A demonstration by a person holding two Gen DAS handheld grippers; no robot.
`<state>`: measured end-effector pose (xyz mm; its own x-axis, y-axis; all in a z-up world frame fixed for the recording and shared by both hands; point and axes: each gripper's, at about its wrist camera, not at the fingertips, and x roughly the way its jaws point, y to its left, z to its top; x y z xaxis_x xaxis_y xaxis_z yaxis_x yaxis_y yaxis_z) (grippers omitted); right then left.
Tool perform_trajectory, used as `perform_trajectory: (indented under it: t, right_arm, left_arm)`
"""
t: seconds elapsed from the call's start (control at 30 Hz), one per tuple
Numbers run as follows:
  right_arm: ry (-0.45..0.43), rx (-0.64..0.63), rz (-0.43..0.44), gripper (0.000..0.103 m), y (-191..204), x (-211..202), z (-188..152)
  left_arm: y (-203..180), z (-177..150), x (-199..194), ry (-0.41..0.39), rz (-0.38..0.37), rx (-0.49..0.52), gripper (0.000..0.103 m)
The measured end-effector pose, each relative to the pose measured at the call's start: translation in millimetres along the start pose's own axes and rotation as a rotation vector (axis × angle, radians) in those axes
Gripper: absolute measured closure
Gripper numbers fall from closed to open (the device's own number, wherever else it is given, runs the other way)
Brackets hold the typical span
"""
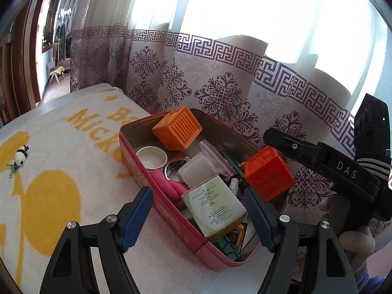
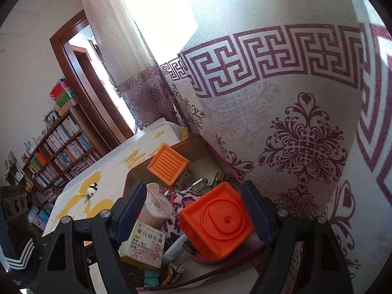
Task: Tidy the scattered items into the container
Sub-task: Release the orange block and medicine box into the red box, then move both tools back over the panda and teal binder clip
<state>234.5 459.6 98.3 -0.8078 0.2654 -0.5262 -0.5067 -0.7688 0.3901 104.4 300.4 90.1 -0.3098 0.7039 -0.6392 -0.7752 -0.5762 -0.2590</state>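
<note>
Ahead and to the left of the left tool, the white towel with yellow print bore large yellow letters, partly hidden by the pink tin; "Mick" could be read. To its right, the black body of the right tool carried white letters "DAS". Between the right tool's fingers, the small white and yellow carton read "氧化锌软膏" in green. The pale green carton bore print too small to read.

Pink tin crammed with items; panda charm lies on towel.
</note>
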Motion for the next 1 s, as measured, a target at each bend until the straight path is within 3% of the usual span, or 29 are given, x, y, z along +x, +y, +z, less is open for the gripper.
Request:
perform_trajectory:
  t: [0.47, 0.77, 1.0]
  right_arm:
    - [0.002, -0.067, 0.002, 0.02, 30, 3, -7]
    - [-0.101, -0.234, -0.044, 0.02, 87, -6, -10]
    - [-0.054, -0.259, 0.06, 0.02, 123, 10, -12]
  left_arm:
    - [44, -7, -9, -0.017, 0.063, -0.103, 0.025]
    - [103, -18, -27, -0.037, 0.138, -0.219, 0.025]
    - [169, -32, -53, -0.067, 0.227, -0.353, 0.025]
